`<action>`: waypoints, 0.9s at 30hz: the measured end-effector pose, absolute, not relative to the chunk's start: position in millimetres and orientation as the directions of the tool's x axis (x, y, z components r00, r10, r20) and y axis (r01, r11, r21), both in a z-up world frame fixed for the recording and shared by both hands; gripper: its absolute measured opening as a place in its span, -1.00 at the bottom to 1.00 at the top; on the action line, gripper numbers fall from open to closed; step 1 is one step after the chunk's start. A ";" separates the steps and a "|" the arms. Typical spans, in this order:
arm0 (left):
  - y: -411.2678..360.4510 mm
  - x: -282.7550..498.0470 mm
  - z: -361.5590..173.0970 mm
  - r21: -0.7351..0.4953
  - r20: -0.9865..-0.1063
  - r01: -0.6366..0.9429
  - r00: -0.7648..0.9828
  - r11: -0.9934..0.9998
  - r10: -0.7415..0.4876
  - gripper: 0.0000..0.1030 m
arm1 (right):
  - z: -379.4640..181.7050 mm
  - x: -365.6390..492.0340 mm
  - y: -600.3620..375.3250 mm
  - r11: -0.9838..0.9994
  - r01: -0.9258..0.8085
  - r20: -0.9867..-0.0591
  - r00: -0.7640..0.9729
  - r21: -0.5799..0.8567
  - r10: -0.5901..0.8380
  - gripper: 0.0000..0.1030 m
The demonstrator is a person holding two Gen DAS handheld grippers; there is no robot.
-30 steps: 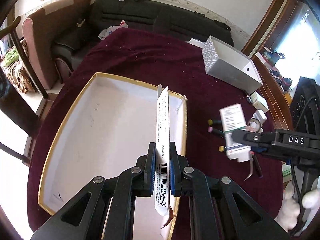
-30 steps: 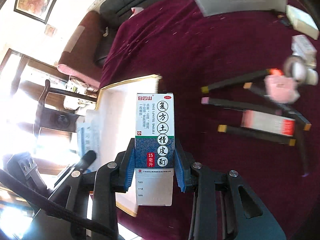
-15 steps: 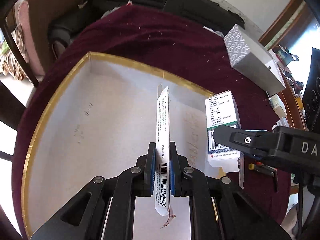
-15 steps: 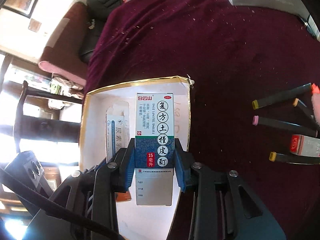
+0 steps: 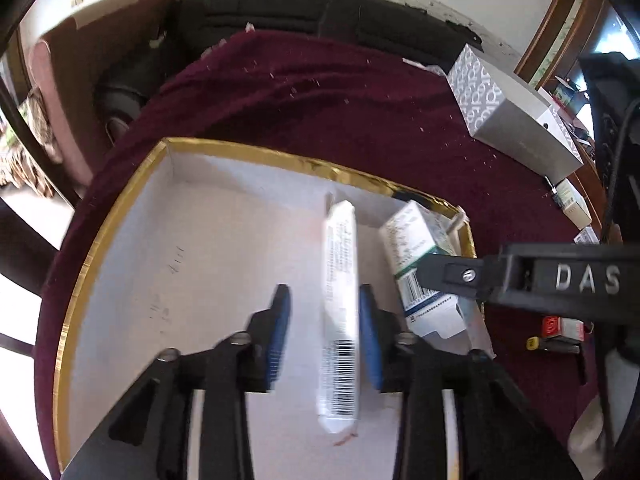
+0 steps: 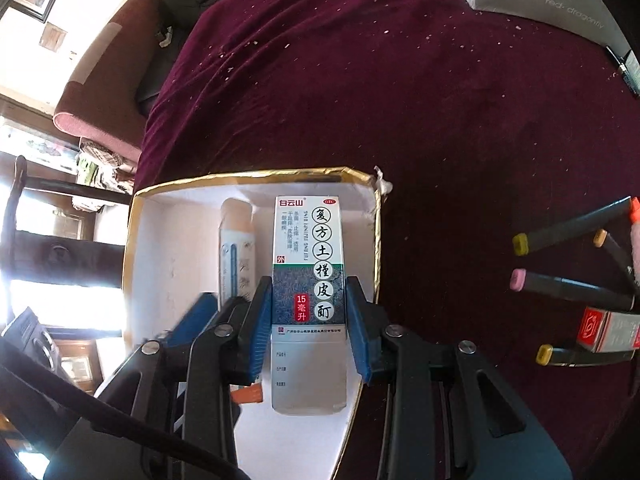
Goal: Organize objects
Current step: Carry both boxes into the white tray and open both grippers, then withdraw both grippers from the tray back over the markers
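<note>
A white shallow tray with a gold rim (image 5: pixel 120 216) lies on the maroon tablecloth. My left gripper (image 5: pixel 323 300) is low over the tray floor and its jaws are opening. A thin white carton with a barcode (image 5: pixel 340 320) stands loose between them, leaning toward the right pad. My right gripper (image 6: pixel 308 300) is shut on a white and green medicine box (image 6: pixel 308 264), held over the tray's far right corner (image 6: pixel 360 178). In the left wrist view that medicine box (image 5: pixel 416 248) sits just right of the thin carton, under the right gripper's black finger (image 5: pixel 520 280).
A grey patterned box (image 5: pixel 516 124) lies at the table's far right. Several dark markers (image 6: pixel 572 232) and a small red and white box (image 6: pixel 608 328) lie on the cloth right of the tray. A black sofa (image 5: pixel 320 12) and an armchair stand beyond the table.
The left jaws, earlier shut on the thin carton, have spread and let it go. The right gripper has brought the medicine box from over the cloth into the tray's corner.
</note>
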State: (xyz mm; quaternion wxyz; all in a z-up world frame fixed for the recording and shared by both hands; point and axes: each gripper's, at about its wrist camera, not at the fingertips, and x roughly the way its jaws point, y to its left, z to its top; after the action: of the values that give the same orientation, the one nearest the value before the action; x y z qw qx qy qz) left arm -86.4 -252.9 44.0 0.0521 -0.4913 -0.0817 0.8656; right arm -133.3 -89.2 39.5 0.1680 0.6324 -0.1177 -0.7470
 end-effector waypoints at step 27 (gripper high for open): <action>-334.7 -35.5 23.2 -0.315 -0.822 0.295 -0.560 -0.902 0.104 0.10 | 58.0 -123.7 -77.9 -0.914 0.110 -0.892 -0.200 0.390 -0.405 0.01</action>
State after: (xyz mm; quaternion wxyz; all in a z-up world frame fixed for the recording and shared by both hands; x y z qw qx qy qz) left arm -35.5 -334.7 23.2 -0.0556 -0.4659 -0.2142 0.8567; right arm -123.7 -77.9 58.0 0.1683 0.6097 -0.1209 -0.7651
